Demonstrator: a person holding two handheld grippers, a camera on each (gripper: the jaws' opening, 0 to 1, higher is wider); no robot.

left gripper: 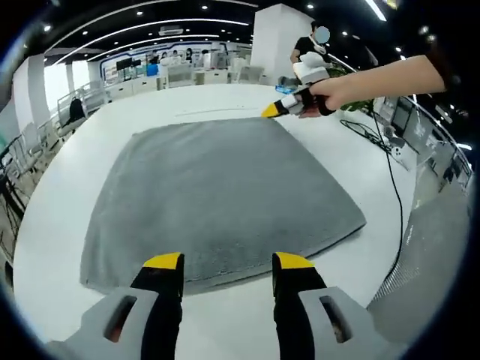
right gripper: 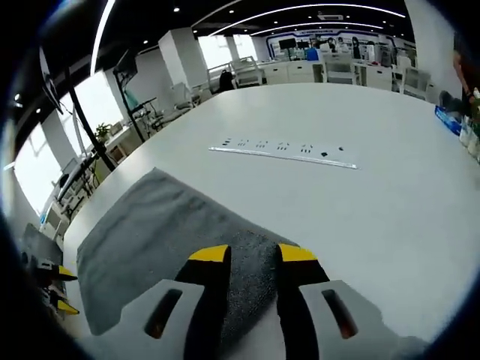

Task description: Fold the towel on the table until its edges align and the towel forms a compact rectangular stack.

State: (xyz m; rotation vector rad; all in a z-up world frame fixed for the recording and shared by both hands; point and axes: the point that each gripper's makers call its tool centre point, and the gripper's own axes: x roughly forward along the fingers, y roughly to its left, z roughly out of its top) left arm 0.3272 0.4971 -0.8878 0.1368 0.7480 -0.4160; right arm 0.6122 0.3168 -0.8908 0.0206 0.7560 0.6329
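Observation:
A grey towel (left gripper: 217, 199) lies spread flat on the white table (left gripper: 60, 225). My left gripper (left gripper: 229, 262) stands open just above the towel's near edge, with nothing between its yellow fingertips (left gripper: 163, 261). At the towel's far right corner, a hand holds my right gripper (left gripper: 289, 106). In the right gripper view that gripper (right gripper: 253, 255) is open, poised over a corner of the towel (right gripper: 150, 232). The left gripper's yellow tips (right gripper: 63, 289) peek in at the towel's opposite end.
A white power strip (right gripper: 281, 152) lies on the table beyond the towel. A black cable (left gripper: 395, 187) runs along the table's right side. The person's grey clothing (left gripper: 439, 255) is at the right edge. Desks and chairs stand in the background.

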